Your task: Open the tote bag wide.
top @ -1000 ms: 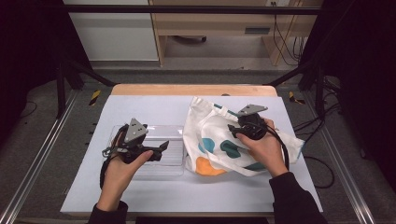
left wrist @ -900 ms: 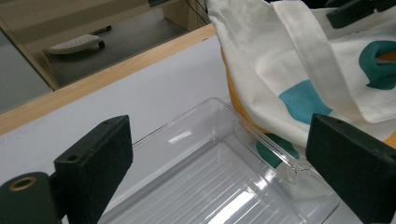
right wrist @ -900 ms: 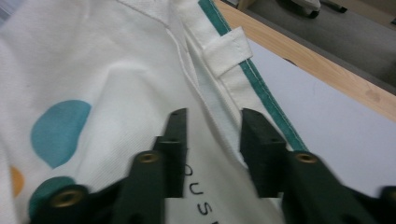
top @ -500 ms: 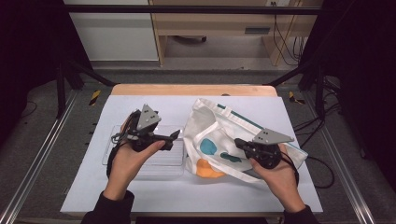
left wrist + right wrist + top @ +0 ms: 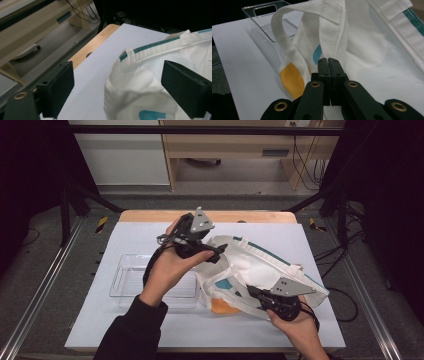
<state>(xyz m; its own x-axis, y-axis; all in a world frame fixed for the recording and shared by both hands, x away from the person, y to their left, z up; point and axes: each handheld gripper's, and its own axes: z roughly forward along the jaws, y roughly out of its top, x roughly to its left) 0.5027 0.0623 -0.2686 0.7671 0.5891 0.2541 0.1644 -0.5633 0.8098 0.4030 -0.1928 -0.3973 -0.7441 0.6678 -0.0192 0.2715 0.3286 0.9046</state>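
High view: a white tote bag (image 5: 260, 270) with teal trim lies on the right half of the white-covered counter (image 5: 150, 240), just beside a clear plastic tray (image 5: 125, 285) on its left; the left tool (image 5: 212, 252) is held above the bag's upper left edge, the right tool (image 5: 252, 292) sits low at the bag's near edge; from this height the jaws of both are too small to judge.

Left gripper view: the left tool (image 5: 117, 87) has its jaws standing wide apart, one over the bare counter (image 5: 100, 62), the other over the cloth; the bag's rim (image 5: 150, 46) with its teal band lies between and beyond them; no pad presses on the fabric, so this tool holds nothing, though its jaws have just been narrowing slightly; a wooden edge (image 5: 95, 43) of the counter and the floor beyond also appear here.

Right gripper view: the right tool (image 5: 328, 62) has its jaws brought fully together, pinching a fold of the bag (image 5: 372, 50) at the stitched seam below a looped white handle (image 5: 279, 32); a yellow patch (image 5: 292, 80) and a teal patch (image 5: 317, 51) of the print show at the left, and the tray (image 5: 264, 10) stands behind.

Hidden or unclear: the bag's inside cannot be made out; the lower part of the print is cut off by the tool's body; the tray's near wall is covered by the left forearm in the high view.
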